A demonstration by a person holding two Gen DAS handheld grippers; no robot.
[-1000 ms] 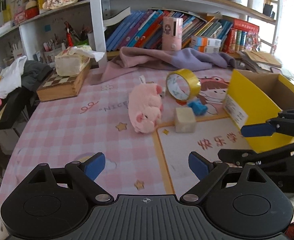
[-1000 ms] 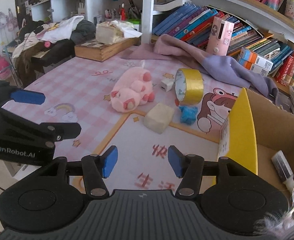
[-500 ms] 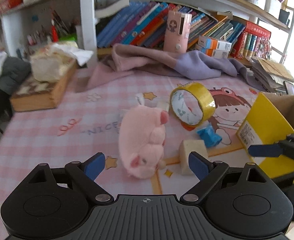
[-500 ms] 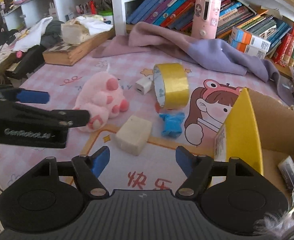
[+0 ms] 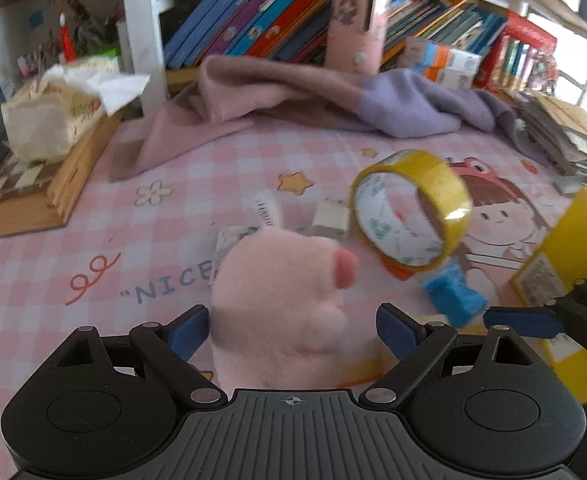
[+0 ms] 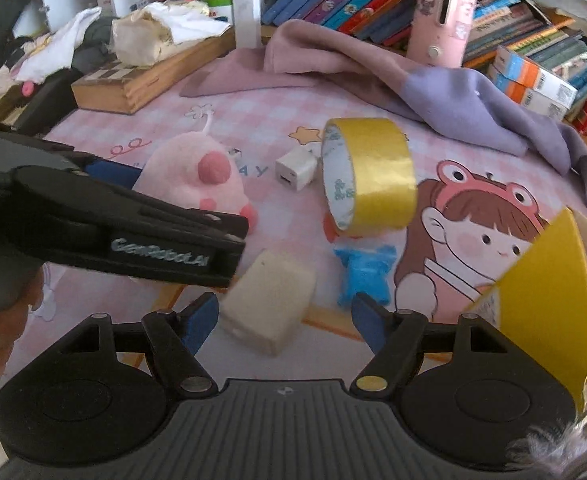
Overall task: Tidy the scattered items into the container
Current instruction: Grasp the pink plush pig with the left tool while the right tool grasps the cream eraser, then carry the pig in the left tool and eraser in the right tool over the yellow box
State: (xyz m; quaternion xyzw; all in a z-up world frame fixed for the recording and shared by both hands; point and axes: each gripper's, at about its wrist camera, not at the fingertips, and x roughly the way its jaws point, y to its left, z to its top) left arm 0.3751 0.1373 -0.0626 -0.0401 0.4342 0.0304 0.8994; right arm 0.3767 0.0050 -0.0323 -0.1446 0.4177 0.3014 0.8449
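Note:
A pink plush pig (image 5: 285,300) lies on the pink checked mat, between the open fingers of my left gripper (image 5: 293,330); it also shows in the right wrist view (image 6: 197,176). My right gripper (image 6: 283,322) is open, with a cream foam block (image 6: 269,300) between its fingers. A yellow tape roll (image 6: 369,172), a white charger (image 6: 296,168) and a blue crumpled item (image 6: 367,272) lie near. The yellow-flapped cardboard box (image 6: 549,292) stands at the right.
A purple-pink cloth (image 5: 333,96) lies along the back under the bookshelf. A wooden chess box (image 5: 33,188) with a tissue pack (image 5: 53,116) sits at the left. The left gripper body (image 6: 113,228) crosses the right wrist view.
Both grippers have moved forward. The left one now straddles the pig, and the right one has reached the cream block.

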